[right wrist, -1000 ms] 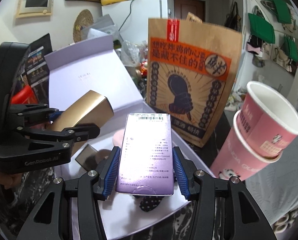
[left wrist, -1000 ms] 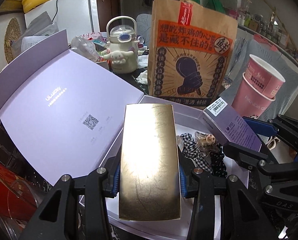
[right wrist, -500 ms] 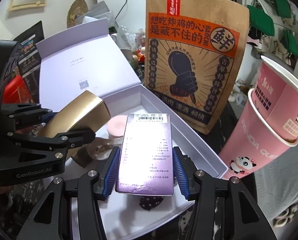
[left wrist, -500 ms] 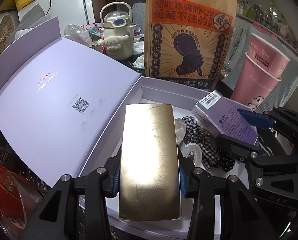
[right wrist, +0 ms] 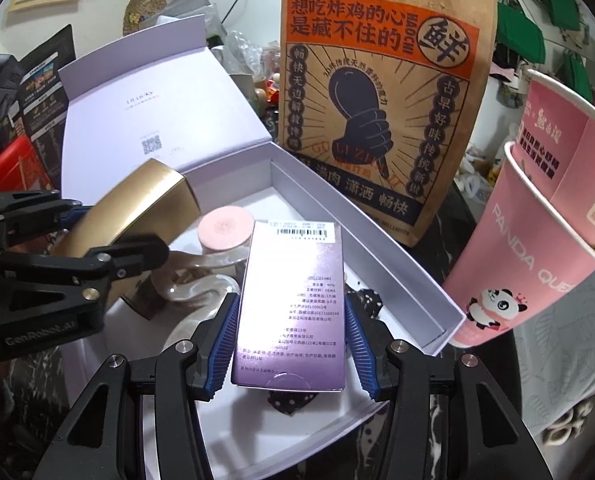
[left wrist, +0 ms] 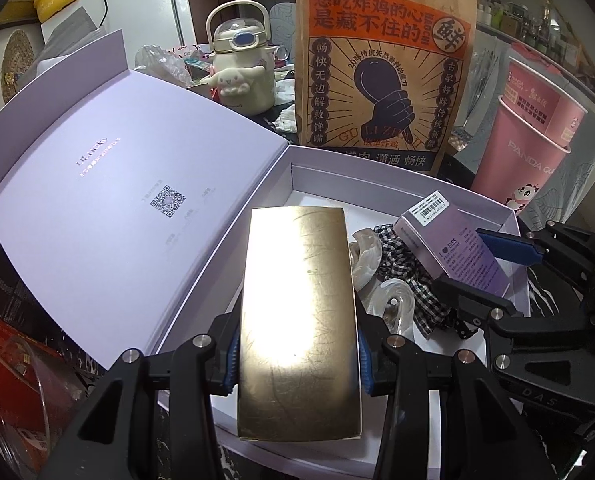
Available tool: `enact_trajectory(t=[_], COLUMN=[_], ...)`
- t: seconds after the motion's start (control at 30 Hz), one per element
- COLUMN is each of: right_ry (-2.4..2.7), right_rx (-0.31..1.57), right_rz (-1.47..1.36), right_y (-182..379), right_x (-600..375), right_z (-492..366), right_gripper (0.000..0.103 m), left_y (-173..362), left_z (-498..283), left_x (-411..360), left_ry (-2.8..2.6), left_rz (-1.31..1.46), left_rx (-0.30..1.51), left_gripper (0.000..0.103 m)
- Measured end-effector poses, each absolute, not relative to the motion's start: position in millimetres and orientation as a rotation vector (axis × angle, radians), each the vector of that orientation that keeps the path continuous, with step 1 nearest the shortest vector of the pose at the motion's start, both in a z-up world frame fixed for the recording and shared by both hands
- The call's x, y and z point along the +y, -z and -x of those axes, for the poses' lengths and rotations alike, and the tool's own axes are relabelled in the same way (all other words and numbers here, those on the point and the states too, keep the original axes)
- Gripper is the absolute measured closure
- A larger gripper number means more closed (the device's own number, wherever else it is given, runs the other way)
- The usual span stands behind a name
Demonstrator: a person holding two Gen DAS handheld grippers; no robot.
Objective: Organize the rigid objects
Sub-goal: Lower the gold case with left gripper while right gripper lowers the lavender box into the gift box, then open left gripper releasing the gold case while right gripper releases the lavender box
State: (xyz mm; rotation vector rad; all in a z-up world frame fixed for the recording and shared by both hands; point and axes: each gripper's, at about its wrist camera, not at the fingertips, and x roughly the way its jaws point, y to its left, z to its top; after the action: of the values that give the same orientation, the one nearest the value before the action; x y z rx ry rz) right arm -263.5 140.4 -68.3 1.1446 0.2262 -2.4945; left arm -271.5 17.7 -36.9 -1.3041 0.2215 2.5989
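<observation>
On a cluttered table, the lavender box (left wrist: 397, 184) lies directly below 2 loaded grippers (neither nearer): left gripper (left wrist: 297, 354) clamps the gold box (left wrist: 297, 312), right gripper (right wrist: 289, 344) the purple carton (right wrist: 291, 304).

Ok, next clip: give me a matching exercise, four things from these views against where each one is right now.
Things:
1. gold box
2. purple carton
3. pink round lid
4. pink paper cups

Places:
A. lying inside the open lilac gift box
B. clamped in the right gripper
C. standing outside the gift box, beside the fried-chicken paper bag
D. clamped in the left gripper

Pairs: 1-D, 2-B, 3-A, 4-C
</observation>
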Motion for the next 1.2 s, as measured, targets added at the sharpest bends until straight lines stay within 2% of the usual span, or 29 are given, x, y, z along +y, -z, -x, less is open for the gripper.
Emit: enact_trajectory(t=[0.47, 0.6, 0.83, 0.97, 1.2], right_ry=[2.492, 2.494, 2.520, 2.534, 2.558], right_rx=[0.214, 0.206, 0.206, 0.208, 0.209], right_rz=[-1.195, -1.206, -1.183, -1.179, -1.168], right_y=[76, 75, 68, 64, 55], right_x=[144, 146, 152, 155, 163], right_z=[271, 270, 264, 260, 251], right_gripper=[0.053, 0.052, 0.042, 0.041, 0.041], left_y=[38, 40, 44, 44, 45], left_z=[274, 280, 288, 289, 287], left_x=[17, 21, 21, 25, 27], left_ry=[-2.607, -2.635, -2.655, -2.647, -2.672], left_rz=[1.296, 1.279, 1.293, 1.315, 1.352], left_rx=[0.215, 0.269, 0.290, 0.303, 0.319], left_gripper=[0.059, 0.058, 0.055, 0.054, 0.036])
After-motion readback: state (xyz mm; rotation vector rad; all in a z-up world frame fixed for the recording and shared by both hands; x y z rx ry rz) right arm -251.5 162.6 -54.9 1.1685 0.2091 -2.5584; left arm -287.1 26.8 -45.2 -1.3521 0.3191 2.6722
